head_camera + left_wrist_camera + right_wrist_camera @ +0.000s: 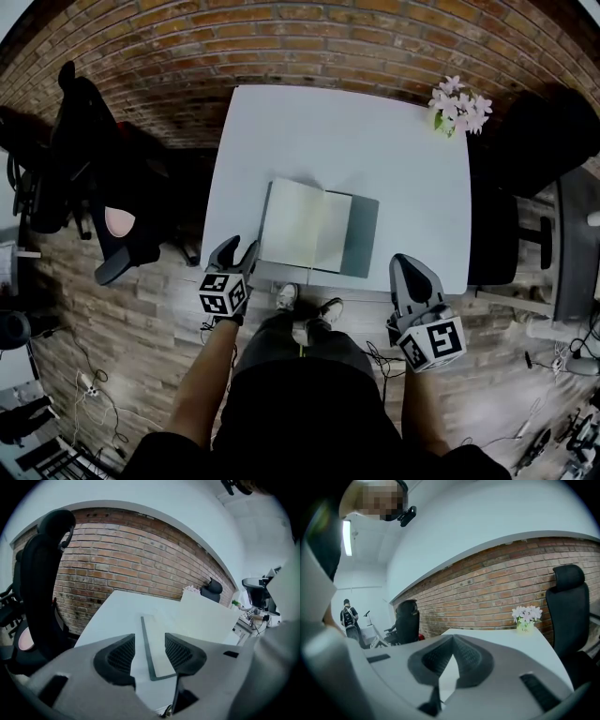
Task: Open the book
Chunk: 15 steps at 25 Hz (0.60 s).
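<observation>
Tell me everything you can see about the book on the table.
The book lies open and flat on the white table, close to its near edge. Its pages are cream and look blank. A thin dark grey cover shows as a border on the left and a wide strip on the right. The leaves nearest that strip seem partly lifted. Only the table touches it. The left gripper hovers open off its near left corner.
</observation>
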### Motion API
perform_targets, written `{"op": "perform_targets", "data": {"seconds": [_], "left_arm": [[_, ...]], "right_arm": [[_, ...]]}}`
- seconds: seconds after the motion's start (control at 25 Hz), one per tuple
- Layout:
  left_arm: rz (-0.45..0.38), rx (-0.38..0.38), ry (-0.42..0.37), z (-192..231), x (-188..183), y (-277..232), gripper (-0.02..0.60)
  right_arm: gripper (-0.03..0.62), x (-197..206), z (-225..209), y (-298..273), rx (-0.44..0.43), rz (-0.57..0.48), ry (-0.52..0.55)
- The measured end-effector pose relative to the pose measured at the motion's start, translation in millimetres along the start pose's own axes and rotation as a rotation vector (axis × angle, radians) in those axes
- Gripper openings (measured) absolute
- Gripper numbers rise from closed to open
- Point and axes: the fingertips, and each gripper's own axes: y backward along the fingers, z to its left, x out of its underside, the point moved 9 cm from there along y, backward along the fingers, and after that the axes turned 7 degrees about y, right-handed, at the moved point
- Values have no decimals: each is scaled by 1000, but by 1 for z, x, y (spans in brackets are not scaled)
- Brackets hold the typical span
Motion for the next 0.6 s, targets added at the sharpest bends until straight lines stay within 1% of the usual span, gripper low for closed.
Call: {"op": "perform_targets", "data": {"seconds": [0.28, 0.36, 0.4, 0.44, 0.6], "left_arm": [[-27, -8, -7, 1, -13, 4, 186], [-27, -5, -13, -1, -16, 3, 161], [-25, -4, -22, -3, -17, 2, 145], [-22, -3, -32, -5, -19, 1, 116], [-11, 3, -59, -12, -24, -2, 58]], "right_arm": [[12, -7, 1, -6, -12, -10, 8], [12, -9, 1, -7, -17, -15, 14], [12, -10, 2, -8, -19, -18, 18], [12, -11, 2, -8, -20, -20, 22], [12, -14, 5, -7, -20, -22, 33]]}}
